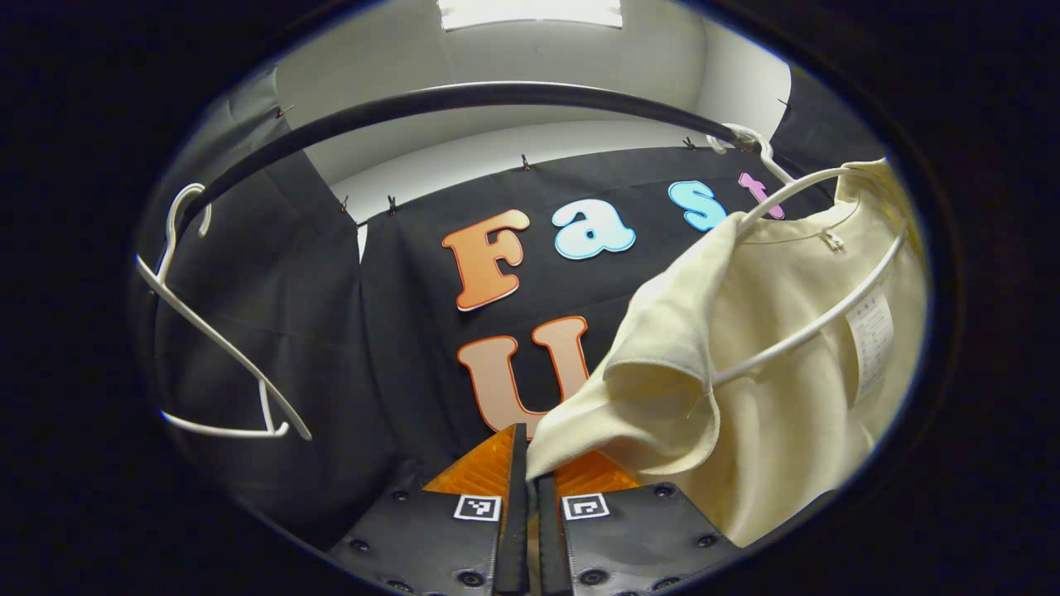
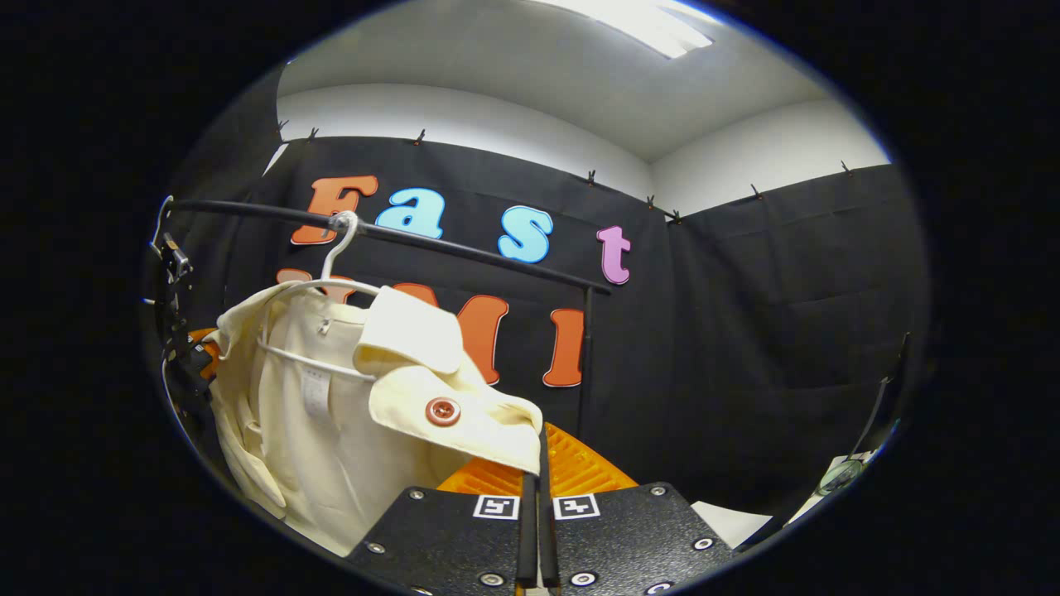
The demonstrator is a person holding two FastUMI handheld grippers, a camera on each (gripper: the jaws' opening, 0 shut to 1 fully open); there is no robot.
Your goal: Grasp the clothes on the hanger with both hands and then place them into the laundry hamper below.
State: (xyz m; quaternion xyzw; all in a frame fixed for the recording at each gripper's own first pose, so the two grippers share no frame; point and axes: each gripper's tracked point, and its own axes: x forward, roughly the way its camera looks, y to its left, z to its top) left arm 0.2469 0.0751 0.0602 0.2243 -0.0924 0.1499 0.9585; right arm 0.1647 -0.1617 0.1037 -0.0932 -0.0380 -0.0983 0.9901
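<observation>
A cream garment (image 1: 787,389) hangs on a white hanger (image 1: 816,319) from a black rail (image 1: 464,98). My left gripper (image 1: 528,468) is shut on the folded edge of one front flap, low at the garment's left side. In the right gripper view the same garment (image 2: 331,422) hangs left of centre, its hanger hook (image 2: 341,236) over the rail (image 2: 464,248). My right gripper (image 2: 537,472) is shut on the corner of the flap with the brown button (image 2: 443,411). The left gripper (image 2: 186,339) shows at the garment's far side.
An empty white hanger (image 1: 215,331) hangs at the left end of the rail. The rack's upright post (image 2: 586,364) stands just right of the garment. A pale surface (image 2: 729,521) with a small glass object (image 2: 840,476) lies at the lower right.
</observation>
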